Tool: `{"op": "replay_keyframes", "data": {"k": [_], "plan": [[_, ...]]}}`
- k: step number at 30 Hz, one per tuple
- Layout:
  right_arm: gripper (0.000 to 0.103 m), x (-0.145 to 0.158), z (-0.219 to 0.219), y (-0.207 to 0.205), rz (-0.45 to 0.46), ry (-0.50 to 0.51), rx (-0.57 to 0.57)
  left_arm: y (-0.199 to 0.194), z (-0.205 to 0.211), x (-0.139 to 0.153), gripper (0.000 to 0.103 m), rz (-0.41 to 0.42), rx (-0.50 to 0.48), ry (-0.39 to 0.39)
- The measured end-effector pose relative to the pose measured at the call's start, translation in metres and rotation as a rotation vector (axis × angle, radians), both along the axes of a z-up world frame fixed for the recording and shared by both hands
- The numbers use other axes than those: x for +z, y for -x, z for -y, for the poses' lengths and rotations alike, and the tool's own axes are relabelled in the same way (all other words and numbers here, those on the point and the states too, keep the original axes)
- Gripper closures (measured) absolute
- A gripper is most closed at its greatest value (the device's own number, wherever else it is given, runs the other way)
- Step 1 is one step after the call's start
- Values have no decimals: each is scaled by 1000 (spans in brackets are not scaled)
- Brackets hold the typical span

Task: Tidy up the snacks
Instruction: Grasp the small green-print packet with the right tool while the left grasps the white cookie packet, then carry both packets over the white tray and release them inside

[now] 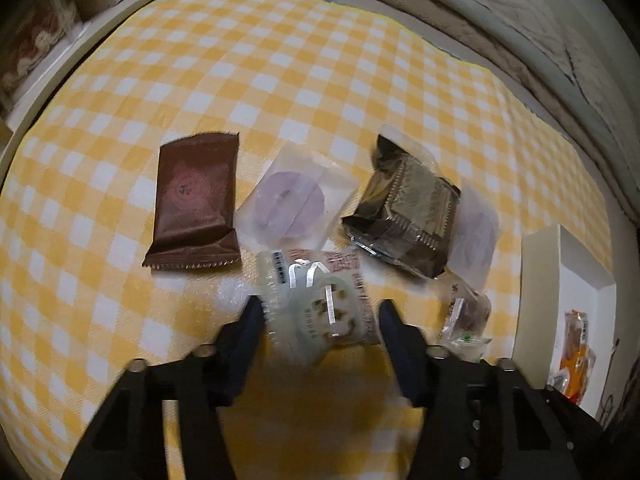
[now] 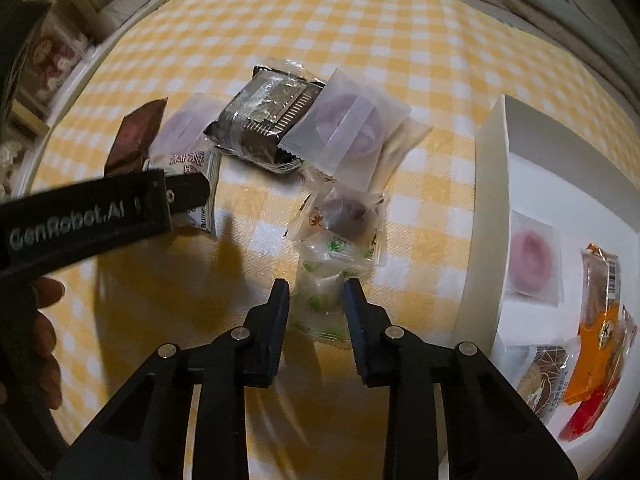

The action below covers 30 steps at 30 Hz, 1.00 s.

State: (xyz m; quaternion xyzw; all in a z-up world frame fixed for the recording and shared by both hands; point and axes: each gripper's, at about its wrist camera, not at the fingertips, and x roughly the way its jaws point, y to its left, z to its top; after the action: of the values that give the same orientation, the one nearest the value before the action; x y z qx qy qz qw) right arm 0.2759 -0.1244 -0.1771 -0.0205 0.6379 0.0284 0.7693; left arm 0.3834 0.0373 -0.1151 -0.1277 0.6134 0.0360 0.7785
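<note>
Wrapped snacks lie on a yellow checked cloth. My left gripper [image 1: 320,306] is open, its fingers on either side of a pale green snack packet [image 1: 320,300]; whether they touch it I cannot tell. Beyond it lie a brown packet [image 1: 194,204], a purple round snack [image 1: 290,204] and a dark square packet [image 1: 404,216]. My right gripper [image 2: 316,286] is open around a clear green-printed candy packet [image 2: 324,292]. A clear packet with a brown sweet [image 2: 346,216] lies just beyond. The left gripper [image 2: 188,196] shows at the left of the right wrist view.
A white box [image 2: 486,200] stands at the right and holds a pink round snack [image 2: 532,252], an orange packet [image 2: 600,328] and a brown cookie packet [image 2: 544,380]. The box also shows in the left wrist view [image 1: 536,280]. Another purple snack [image 2: 352,124] lies mid-table.
</note>
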Motion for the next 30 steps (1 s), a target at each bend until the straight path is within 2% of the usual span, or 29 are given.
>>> {"op": "replay_keyframes", "data": {"k": [3, 5, 7, 8, 17, 30], "plan": [[77, 1, -3, 3, 15, 18, 18, 1, -1, -1, 61, -3, 1, 11], [77, 5, -3, 4, 21, 6, 18, 3, -2, 4, 71, 6, -6, 16], [78, 11, -1, 7, 37, 6, 21, 5, -1, 15, 81, 28, -17, 17], [78, 16, 0, 8, 46, 5, 22, 7, -1, 22, 82, 47, -26, 20], [78, 77, 15, 21, 177, -13, -22, 43, -1, 84, 82, 200, -62, 72], [78, 171, 35, 56, 379, -44, -97, 129, 5, 178, 82, 385, -160, 112]]}}
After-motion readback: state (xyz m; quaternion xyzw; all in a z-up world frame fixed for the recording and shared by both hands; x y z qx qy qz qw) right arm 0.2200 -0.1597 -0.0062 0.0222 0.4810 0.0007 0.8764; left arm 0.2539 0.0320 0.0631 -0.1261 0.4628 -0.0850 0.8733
